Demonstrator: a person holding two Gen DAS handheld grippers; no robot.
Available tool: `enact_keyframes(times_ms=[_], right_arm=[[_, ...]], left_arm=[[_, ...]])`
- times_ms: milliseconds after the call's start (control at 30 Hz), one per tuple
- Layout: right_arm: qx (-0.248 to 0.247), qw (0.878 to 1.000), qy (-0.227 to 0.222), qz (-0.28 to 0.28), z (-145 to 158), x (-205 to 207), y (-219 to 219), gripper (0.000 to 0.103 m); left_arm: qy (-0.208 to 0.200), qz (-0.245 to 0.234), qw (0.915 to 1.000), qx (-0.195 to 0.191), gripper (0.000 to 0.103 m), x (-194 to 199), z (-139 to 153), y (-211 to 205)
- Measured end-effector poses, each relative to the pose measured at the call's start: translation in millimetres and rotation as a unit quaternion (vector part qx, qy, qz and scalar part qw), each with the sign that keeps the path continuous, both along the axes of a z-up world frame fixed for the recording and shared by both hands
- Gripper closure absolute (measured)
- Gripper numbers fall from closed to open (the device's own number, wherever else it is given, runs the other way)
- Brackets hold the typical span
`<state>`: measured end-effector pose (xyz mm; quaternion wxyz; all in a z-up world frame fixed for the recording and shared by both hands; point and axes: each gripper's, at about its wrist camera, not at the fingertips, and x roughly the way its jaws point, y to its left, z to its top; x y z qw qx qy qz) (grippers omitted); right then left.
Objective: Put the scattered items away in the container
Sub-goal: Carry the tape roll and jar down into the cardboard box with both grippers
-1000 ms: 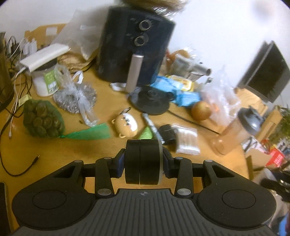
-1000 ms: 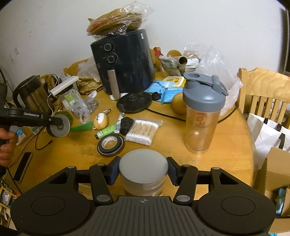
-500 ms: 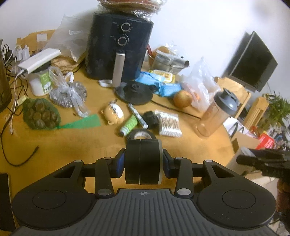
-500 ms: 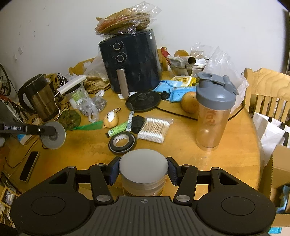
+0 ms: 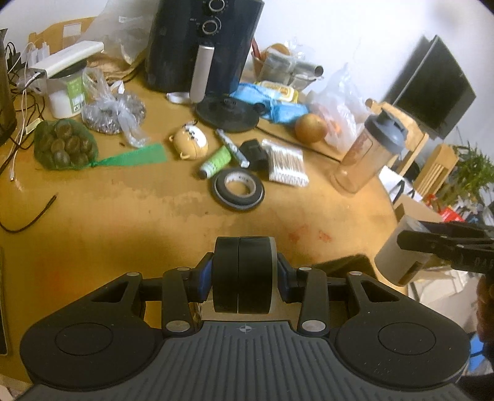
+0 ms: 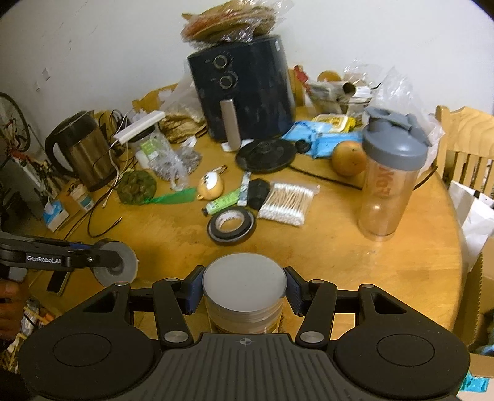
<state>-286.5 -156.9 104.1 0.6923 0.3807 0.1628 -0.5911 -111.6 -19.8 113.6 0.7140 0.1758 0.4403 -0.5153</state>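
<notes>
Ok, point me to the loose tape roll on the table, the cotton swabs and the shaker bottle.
tape roll (image 6: 231,226), right wrist view, on its black front rim.
cotton swabs (image 6: 287,203), right wrist view, middle of the packet.
shaker bottle (image 6: 386,191), right wrist view, on the clear body below the grey lid.

Left claw (image 6: 115,266) has drawn back from the clutter toward the table's (image 6: 339,262) near edge

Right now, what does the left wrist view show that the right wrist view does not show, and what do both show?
Only the left wrist view: a dark screen and green plants at the far right.

Only the right wrist view: a steel kettle, and a bag of flatbreads on top of the air fryer.

Both: the black tape roll, the cotton swabs, the green tube, the shaker bottle and the wooden table.
</notes>
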Motion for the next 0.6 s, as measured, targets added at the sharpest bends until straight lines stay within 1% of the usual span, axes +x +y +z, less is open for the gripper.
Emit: enact_keyframes(times_ms=[67,233,367,467,600], right_arm=[[0.007,1.000,-0.001,0.010,-2.6,3.6,-1.2,0.046],[0.024,0.999,-0.004,0.041,-11.5,14.0,-7.0,0.046],[0.039,0.996,0.008,0.076,-23.6,24.4,-11.6,0.046],[0.049,0.994,0.020,0.098,-33.3,29.6,-13.8,0.046],[0.057,0.991,0.015,0.117,-45.1,30.5,-15.9,0.046]], left_arm=[[-0.004,0.002,0.9999,0.010,0.063,-3.6,-2.0,0.1],[0.007,0.015,0.9996,0.023,0.063,-6.6,-6.6,1.5],[0.013,0.015,0.9992,0.034,0.063,-11.3,-9.6,-1.2],[0.007,0.014,0.9984,0.054,0.063,-17.7,-14.4,-5.9],[0.006,0.031,0.9960,0.084,0.063,-20.4,-21.2,-10.5]])
